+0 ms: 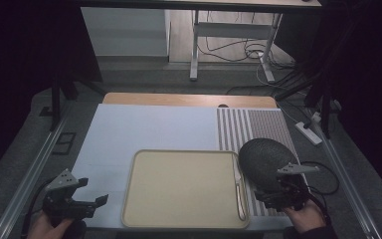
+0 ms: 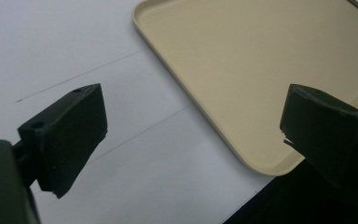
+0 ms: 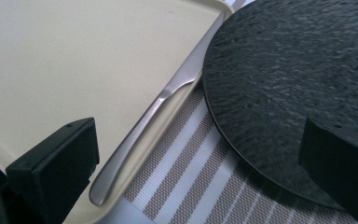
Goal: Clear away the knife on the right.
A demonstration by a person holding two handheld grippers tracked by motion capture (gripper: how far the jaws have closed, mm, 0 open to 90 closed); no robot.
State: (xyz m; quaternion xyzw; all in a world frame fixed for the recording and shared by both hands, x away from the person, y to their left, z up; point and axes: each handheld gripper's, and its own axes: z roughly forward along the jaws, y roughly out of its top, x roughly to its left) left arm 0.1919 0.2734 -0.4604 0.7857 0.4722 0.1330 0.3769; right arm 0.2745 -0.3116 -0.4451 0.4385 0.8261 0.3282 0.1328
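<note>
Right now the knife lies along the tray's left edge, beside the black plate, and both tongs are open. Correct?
Not quite. The knife lies along the tray's right edge, beside the black plate, as the high view shows. Both the left tongs and right tongs are open.

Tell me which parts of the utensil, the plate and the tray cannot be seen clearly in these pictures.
- Utensil: in the right gripper view, the black plate covers its far end, so whether it is a knife, fork or spoon is unclear.
- Plate: the right gripper hides its near edge in the high view.
- Tray: the picture's edges cut it off in the left gripper view.
</note>
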